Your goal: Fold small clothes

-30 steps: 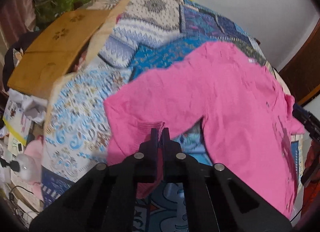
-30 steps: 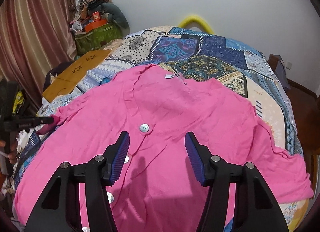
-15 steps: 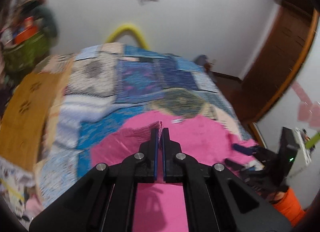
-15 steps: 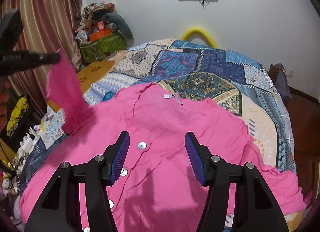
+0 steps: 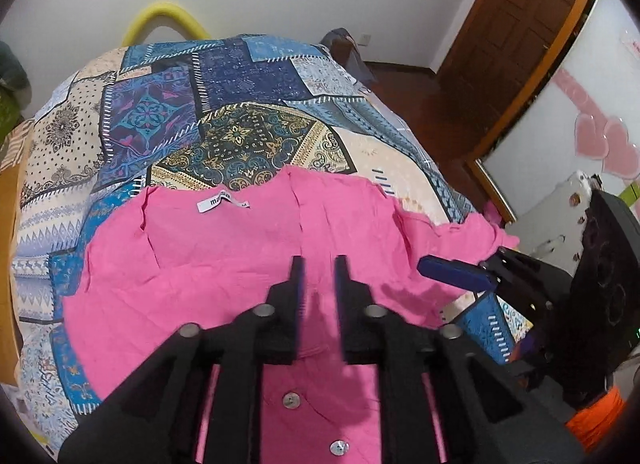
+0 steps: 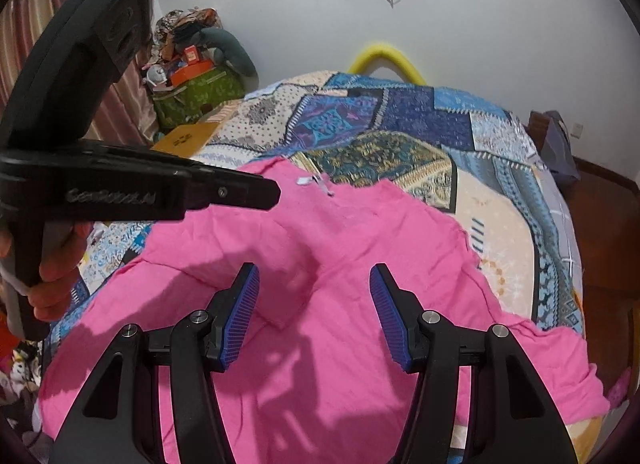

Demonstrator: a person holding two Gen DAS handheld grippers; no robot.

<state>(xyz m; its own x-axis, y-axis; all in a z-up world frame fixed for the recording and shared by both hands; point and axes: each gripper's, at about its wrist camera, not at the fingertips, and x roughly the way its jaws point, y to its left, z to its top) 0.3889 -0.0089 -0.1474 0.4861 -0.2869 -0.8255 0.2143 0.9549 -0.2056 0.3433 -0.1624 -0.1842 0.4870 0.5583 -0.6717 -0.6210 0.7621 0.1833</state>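
Pink shirt (image 5: 224,264) lies spread on patchwork bedspread (image 5: 248,112), one sleeve folded across front. My left gripper (image 5: 318,276) parted, empty; right gripper (image 6: 314,304) wide apart, empty. Fabric looks thin, limp, light. Best pinch far sleeve (image 6: 532,348) at cuff.

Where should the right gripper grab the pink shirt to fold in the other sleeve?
Probably the cuff end of the spread sleeve of the pink shirt, coming from above at the bed's right edge. It lies flat and loose, clear of the buttons; the right gripper is already open.
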